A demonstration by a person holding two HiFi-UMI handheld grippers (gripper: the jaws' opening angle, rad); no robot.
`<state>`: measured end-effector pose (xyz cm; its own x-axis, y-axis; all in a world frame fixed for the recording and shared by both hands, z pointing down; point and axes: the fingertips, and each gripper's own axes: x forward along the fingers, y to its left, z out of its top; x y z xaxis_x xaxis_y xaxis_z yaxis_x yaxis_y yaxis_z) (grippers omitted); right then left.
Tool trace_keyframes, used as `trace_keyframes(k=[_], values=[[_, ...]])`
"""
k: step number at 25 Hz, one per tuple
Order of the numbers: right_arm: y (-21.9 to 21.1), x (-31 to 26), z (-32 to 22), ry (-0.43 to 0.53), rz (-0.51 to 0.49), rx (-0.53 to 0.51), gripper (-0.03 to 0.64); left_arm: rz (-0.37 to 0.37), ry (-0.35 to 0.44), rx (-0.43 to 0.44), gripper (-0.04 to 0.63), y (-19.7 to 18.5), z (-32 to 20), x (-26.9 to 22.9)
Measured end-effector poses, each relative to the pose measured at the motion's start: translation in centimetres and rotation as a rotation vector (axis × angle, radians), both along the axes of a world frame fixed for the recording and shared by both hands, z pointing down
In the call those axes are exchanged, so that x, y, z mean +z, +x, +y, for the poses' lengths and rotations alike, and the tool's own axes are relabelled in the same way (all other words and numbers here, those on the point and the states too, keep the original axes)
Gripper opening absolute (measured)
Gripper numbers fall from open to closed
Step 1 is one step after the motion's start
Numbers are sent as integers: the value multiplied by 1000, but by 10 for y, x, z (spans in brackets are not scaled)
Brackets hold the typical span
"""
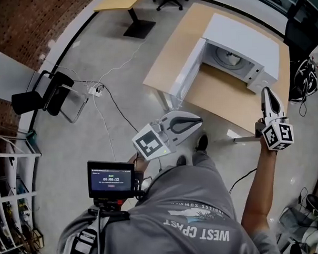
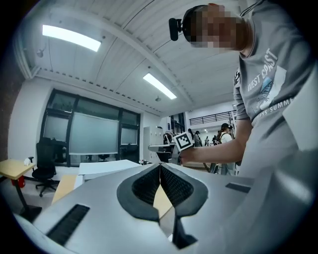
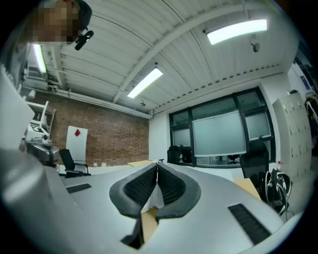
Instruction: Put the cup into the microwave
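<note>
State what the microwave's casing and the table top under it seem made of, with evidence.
Microwave: probably painted metal or plastic; smooth, white, flat panels. Table: likely light wood or wood-look laminate, matt tan; grain cannot be made out.

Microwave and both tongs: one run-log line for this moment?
microwave: open, on table | left tongs: shut, empty | right tongs: shut, empty

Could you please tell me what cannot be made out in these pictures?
- Cup: it shows in no view. In the head view, a small shape inside the open microwave is too small to name.
- Microwave's near right corner: in the head view it is partly covered by the right gripper.
</note>
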<state>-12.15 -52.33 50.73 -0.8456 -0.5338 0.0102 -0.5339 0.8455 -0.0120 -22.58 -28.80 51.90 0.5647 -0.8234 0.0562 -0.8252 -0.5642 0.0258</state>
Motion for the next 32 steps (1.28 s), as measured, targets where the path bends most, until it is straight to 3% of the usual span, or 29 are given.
trace_keyframes(k=[5, 8, 10, 15, 23, 28, 32], values=[[21, -55, 85, 96, 56, -96, 21, -34, 53, 58, 21, 12, 17, -15], [20, -78, 105, 127, 77, -118, 21, -34, 66, 76, 20, 1, 1, -16], [42, -80, 114, 118, 80, -117, 20, -33, 72, 79, 21, 7, -7, -19], [148, -102, 172, 128, 78, -70, 20, -37, 80, 96, 21, 90, 8, -29], [260, -76, 197, 64, 151, 20, 18, -28, 45, 153, 21, 195, 1, -23], [348, -68, 236, 43, 96, 77, 17, -58, 64, 201, 21, 275, 37, -28], [361, -83, 248, 68, 127, 88, 18, -63, 74, 199, 21, 291, 48, -32]])
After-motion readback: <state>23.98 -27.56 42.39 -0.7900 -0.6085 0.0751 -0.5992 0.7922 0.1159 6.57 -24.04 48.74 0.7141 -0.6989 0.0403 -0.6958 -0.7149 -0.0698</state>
